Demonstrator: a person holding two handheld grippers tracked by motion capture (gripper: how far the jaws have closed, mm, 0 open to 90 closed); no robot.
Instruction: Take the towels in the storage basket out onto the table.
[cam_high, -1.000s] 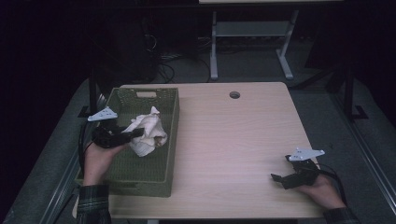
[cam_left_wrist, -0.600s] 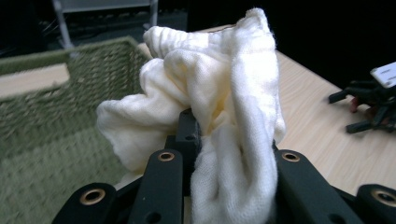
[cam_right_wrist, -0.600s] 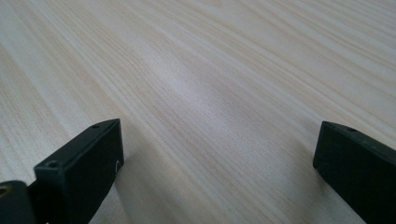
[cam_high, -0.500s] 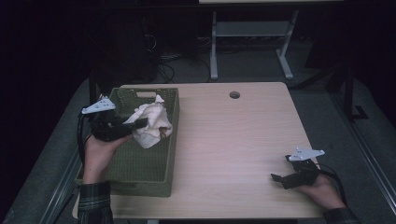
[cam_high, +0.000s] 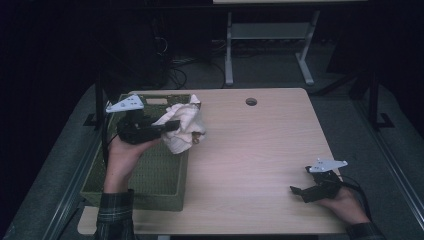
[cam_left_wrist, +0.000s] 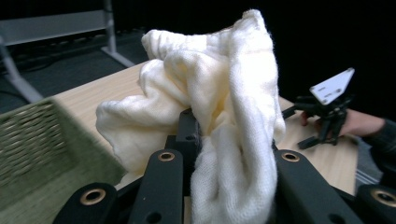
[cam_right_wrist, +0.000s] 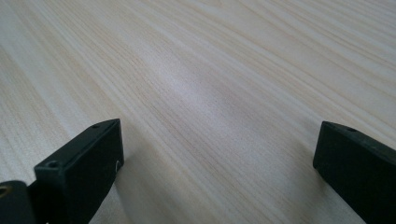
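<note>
A crumpled cream cloth (cam_high: 184, 128) hangs in the air above the far right rim of a green woven basket (cam_high: 150, 175). My left gripper (cam_high: 172, 127) is shut on it, its jaws pointing right. In the left gripper view the cloth (cam_left_wrist: 210, 102) bulges up between the two black jaws of the left gripper (cam_left_wrist: 229, 182). My right gripper (cam_high: 300, 192) rests low at the table's near right corner, held by a hand. In the right gripper view the right gripper (cam_right_wrist: 219, 158) stands open over bare wood, nothing between its jaws.
The light wooden table (cam_high: 260, 150) has a round cable hole (cam_high: 251, 102) at the back. The basket occupies the left side, its wall (cam_left_wrist: 32, 144) showing beside the cloth. Metal desk legs (cam_high: 229, 50) stand on the dark floor behind.
The left gripper has lifted the cloth out of the basket, up and toward the far right rim. The right gripper has stayed put.
</note>
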